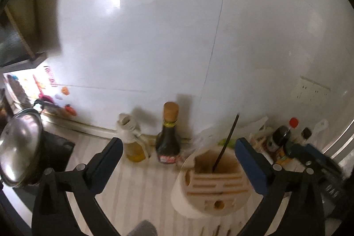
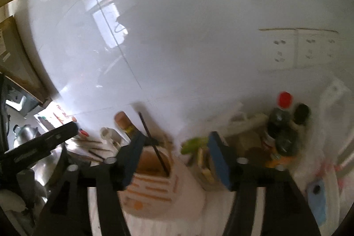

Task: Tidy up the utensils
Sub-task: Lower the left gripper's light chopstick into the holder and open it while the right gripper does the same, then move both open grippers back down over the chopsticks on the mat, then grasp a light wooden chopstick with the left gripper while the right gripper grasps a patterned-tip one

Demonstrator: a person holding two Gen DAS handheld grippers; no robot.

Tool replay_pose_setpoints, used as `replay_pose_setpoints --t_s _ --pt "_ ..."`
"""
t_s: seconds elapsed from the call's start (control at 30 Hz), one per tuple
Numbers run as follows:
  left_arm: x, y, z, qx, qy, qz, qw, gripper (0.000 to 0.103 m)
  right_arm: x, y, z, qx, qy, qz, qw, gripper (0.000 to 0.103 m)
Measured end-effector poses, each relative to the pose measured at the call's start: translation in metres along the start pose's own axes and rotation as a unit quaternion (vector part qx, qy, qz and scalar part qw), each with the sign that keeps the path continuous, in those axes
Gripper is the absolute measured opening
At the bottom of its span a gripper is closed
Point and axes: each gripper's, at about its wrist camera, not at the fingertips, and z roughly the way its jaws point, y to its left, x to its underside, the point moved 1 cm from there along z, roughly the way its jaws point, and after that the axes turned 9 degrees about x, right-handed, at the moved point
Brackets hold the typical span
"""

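Closest to the left wrist lens, the left gripper (image 1: 178,148) holds its jaws wide apart, with nothing between the pads. Just ahead of it and toward its right finger stands the cream utensil holder (image 1: 210,187), slotted on top, with one dark chopstick (image 1: 225,143) leaning out of its open back compartment. Beyond the gap between the fingers stand a dark sauce bottle (image 1: 168,138) and, to its left, a yellow oil bottle (image 1: 132,143), both near the white tiled wall (image 1: 177,37). Far left of the gripper sits a shiny steel pot lid (image 1: 20,147). Bare striped surface (image 1: 141,187) lies between the left finger and the holder.

The right wrist view is blurred. The right gripper (image 2: 176,145) is also spread open and empty, and the utensil holder (image 2: 159,183) sits just behind its left finger, the chopstick (image 2: 153,145) crossing that finger's tip. Only this view shows the left gripper (image 2: 44,143) from the side, off to the left, with more chopsticks (image 2: 88,145) lying on the surface beyond it. Right of the right finger crowd a red-capped bottle (image 2: 279,121) and other dark jars, touching or nearly so; wall sockets (image 2: 296,50) sit above them. Green packaging (image 2: 194,143) lies between the fingers, farther off.
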Motion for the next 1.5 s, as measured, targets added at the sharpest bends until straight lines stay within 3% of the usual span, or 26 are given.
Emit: replay_pose_setpoints --t_s 0.1,0.2,0.37,0.53,0.57,0.6,0.63,0.7,0.73,0.8,0.83,0.9,0.97,1.03,1.17,1.23,1.37,1.5 --pt "0.027 0.002 -0.006 -0.01 0.012 -0.002 0.9999 0.103 0.016 -0.012 -0.013 0.035 0.005 -0.001 0.999 0.094" --pt "0.059 0.002 -0.005 -0.015 0.039 -0.001 0.9991 0.103 0.041 -0.026 -0.021 0.071 0.022 -0.004 0.997 0.101" --pt "0.121 -0.005 0.011 -0.031 0.098 0.022 0.9945 0.103 0.092 -0.05 -0.021 0.1 0.073 -0.008 0.992 0.101" --pt "0.186 -0.008 0.044 -0.039 0.186 0.032 0.9813 0.103 0.156 -0.073 0.007 0.113 0.175 -0.02 0.978 0.1" --pt "0.202 -0.01 0.054 -0.038 0.209 0.038 0.9764 0.103 0.171 -0.078 0.015 0.12 0.2 -0.024 0.972 0.093" --pt "0.212 -0.012 0.061 -0.035 0.225 0.042 0.9728 0.102 0.186 -0.083 0.023 0.119 0.225 -0.023 0.967 0.077" --pt "0.223 -0.014 0.068 -0.031 0.243 0.044 0.9685 0.101 0.199 -0.088 0.029 0.113 0.245 -0.016 0.963 0.069" --pt "0.245 -0.017 0.084 -0.011 0.287 0.033 0.9574 0.09 0.221 -0.097 0.039 0.109 0.278 -0.002 0.954 0.051" --pt "0.254 -0.019 0.092 0.001 0.306 0.03 0.9515 0.087 0.228 -0.101 0.041 0.103 0.287 0.005 0.952 0.05" --pt "0.267 -0.026 0.102 0.005 0.324 0.042 0.9452 0.068 0.241 -0.105 0.045 0.101 0.303 0.009 0.948 0.05" --pt "0.273 -0.03 0.108 0.006 0.331 0.05 0.9423 0.065 0.247 -0.107 0.046 0.1 0.309 0.012 0.946 0.05" --pt "0.279 -0.036 0.115 0.012 0.337 0.056 0.9398 0.05 0.254 -0.11 0.047 0.094 0.316 0.016 0.944 0.05" --pt "0.283 -0.043 0.122 0.015 0.345 0.066 0.9361 0.043 0.256 -0.112 0.049 0.095 0.319 0.013 0.943 0.05" --pt "0.288 -0.048 0.129 0.007 0.348 0.083 0.9338 0.027 0.259 -0.113 0.052 0.096 0.324 0.009 0.941 0.05" --pt "0.286 -0.052 0.133 0.003 0.344 0.089 0.9347 0.006 0.264 -0.105 0.06 0.092 0.336 -0.006 0.937 0.047" --pt "0.284 -0.048 0.134 -0.008 0.341 0.081 0.9366 0.005 0.267 -0.101 0.066 0.089 0.343 -0.016 0.935 0.042" --pt "0.278 -0.027 0.134 -0.025 0.338 0.046 0.9397 0.005 0.274 -0.093 0.081 0.095 0.359 -0.041 0.927 0.007" --pt "0.277 -0.009 0.129 -0.038 0.342 0.014 0.9388 0.005 0.276 -0.096 0.082 0.105 0.367 -0.042 0.923 0.007"
